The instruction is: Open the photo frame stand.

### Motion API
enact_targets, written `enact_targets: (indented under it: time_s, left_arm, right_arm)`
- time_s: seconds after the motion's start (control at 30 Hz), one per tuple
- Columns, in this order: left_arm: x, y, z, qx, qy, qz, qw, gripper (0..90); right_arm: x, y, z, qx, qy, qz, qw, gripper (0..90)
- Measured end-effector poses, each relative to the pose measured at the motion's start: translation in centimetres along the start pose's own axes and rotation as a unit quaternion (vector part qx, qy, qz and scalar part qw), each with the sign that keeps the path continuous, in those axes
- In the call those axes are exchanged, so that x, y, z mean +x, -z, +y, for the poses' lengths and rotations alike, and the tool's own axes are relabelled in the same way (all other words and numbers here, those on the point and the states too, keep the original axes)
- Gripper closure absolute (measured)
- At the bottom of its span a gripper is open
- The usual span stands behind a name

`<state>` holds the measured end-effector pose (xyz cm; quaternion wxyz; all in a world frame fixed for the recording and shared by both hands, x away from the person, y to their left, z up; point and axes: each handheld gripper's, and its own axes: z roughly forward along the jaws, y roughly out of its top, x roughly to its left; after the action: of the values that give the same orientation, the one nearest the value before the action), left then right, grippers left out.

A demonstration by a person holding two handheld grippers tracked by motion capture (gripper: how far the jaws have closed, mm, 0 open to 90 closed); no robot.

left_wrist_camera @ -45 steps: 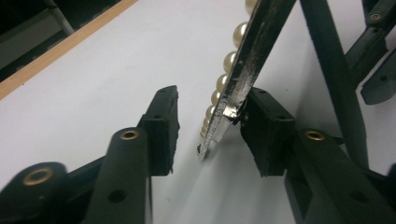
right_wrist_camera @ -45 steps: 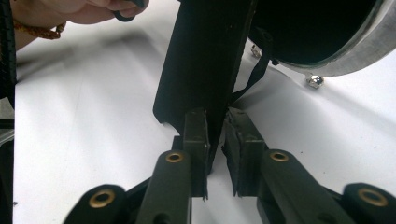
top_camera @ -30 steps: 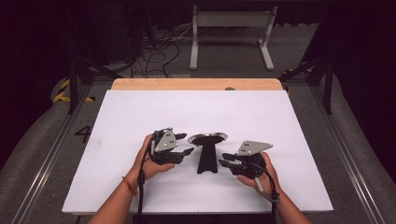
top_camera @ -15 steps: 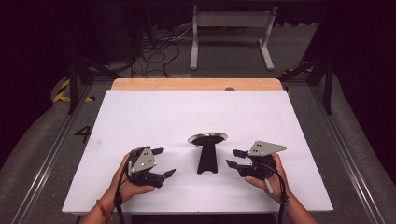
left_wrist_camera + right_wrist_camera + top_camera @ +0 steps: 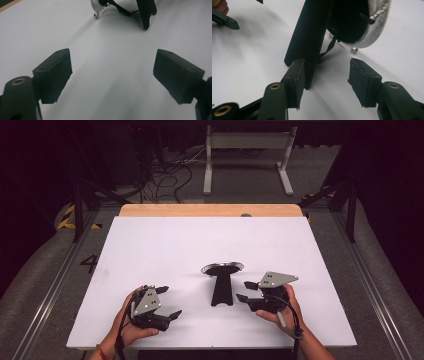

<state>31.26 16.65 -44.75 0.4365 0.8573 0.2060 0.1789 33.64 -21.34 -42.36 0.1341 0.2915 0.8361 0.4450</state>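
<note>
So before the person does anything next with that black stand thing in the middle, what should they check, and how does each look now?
1. Black stand upright on the white table: ok.
2. Left tool open with nothing between its jaws: ok; they have just been opening.
3. Right tool let go: jaws apart, also just opening; whether one pad touches the stand's foot: cannot tell.
4. Strap and silver disc free of the tools: ok.
5. Open table around the stand: ok.

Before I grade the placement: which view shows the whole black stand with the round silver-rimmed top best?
The high view: the black stand shows whole, upright on the white table. The right gripper view crops it close, beside one pad. The left gripper view catches its base at the top edge.
</note>
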Motion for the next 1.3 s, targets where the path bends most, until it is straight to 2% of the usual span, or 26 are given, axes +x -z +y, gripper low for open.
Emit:
enact_targets:
  time_s: [0.13,0.17,0.23,0.3,0.4,0.47,0.5,0.53,0.57,0.6,0.67,0.7,0.83,0.93,1.1,1.13,1.17,1.23,1.27,1.3]
  left_arm:
    - [-0.2,0.0,0.0,0.005,-0.003,0.005,1.0000,18.7]
    - [-0.2,0.0,0.0,0.007,-0.005,0.008,0.9999,21.0]
    - [0.0,-0.1,0.4,0.001,-0.007,0.011,0.9999,22.2]
    - [0.6,-0.3,1.1,-0.001,-0.002,0.029,0.9996,26.2]
    - [1.6,-1.1,2.4,-0.009,0.015,0.025,0.9995,29.8]
    - [1.8,-1.9,3.7,-0.007,0.005,0.034,0.9994,34.9]
    - [1.9,-2.3,4.1,-0.015,0.006,0.034,0.9993,35.2]
    - [2.1,-2.7,4.6,-0.022,0.009,0.022,0.9995,37.4]
    - [2.2,-3.1,5.1,-0.024,0.007,0.020,0.9995,38.1]
    - [2.2,-3.4,5.4,-0.027,0.003,0.019,0.9994,36.9]
    - [2.5,-4.3,6.4,-0.041,0.008,0.014,0.9991,36.5]
    - [2.5,-4.3,6.4,-0.041,0.008,0.014,0.9991,35.4]
    - [3.0,-5.4,7.9,-0.056,0.019,-0.004,0.9983,30.9]
    - [3.0,-6.0,8.6,-0.070,0.025,-0.004,0.9972,31.3]
    - [2.6,-7.2,9.3,-0.063,0.014,0.004,0.9979,35.2]
    - [2.6,-7.4,9.4,-0.061,0.007,0.008,0.9981,36.5]
    - [2.6,-7.7,9.5,-0.059,0.007,-0.007,0.9982,44.2]
    - [2.7,-8.0,9.5,-0.052,0.003,-0.013,0.9985,45.6]
    - [2.7,-8.3,9.5,-0.041,-0.002,-0.018,0.9990,48.7]
    - [2.6,-8.7,9.4,-0.031,-0.007,-0.014,0.9994,52.0]
  right_arm:
    - [0.0,-0.1,0.4,-0.003,0.009,-0.009,0.9999,49.2]
    - [-0.3,0.3,0.9,-0.016,0.006,-0.012,0.9998,50.7]
    - [-0.4,0.6,1.1,-0.020,0.003,-0.014,0.9997,51.6]
    - [-0.7,1.1,1.4,-0.033,-0.004,-0.015,0.9993,54.9]
    - [-0.6,1.0,1.4,-0.028,-0.005,-0.016,0.9995,56.8]
    - [-0.4,0.5,1.2,-0.022,-0.002,-0.015,0.9996,56.9]
    - [-0.3,0.3,1.2,-0.017,0.000,-0.015,0.9997,56.8]
    - [-0.2,0.1,1.1,-0.016,-0.001,-0.013,0.9998,56.8]
    - [-0.2,0.0,1.1,-0.015,-0.001,-0.013,0.9998,56.8]
    - [-0.1,-0.1,1.1,-0.014,0.001,-0.013,0.9998,56.8]
    - [-0.1,-0.2,0.9,-0.014,-0.003,-0.014,0.9998,56.8]
    - [-0.1,-0.2,0.9,-0.014,-0.003,-0.014,0.9998,56.8]
    - [-0.1,-0.5,0.7,-0.007,-0.006,-0.008,0.9999,56.1]
    - [-0.1,-0.7,0.6,-0.005,-0.007,-0.006,0.9999,55.7]
    - [0.2,-0.9,0.5,-0.003,-0.009,-0.004,0.9999,53.7]
    - [0.3,-0.9,0.5,-0.002,-0.008,-0.005,1.0000,52.8]
    - [0.4,-1.1,0.4,0.000,-0.011,-0.003,0.9999,50.8]
    - [0.4,-1.2,0.4,0.002,-0.014,-0.001,0.9999,49.4]
    - [0.4,-1.3,0.3,0.003,-0.016,0.000,0.9999,48.6]
    - [0.5,-1.6,0.1,0.003,-0.025,0.010,0.9996,47.9]
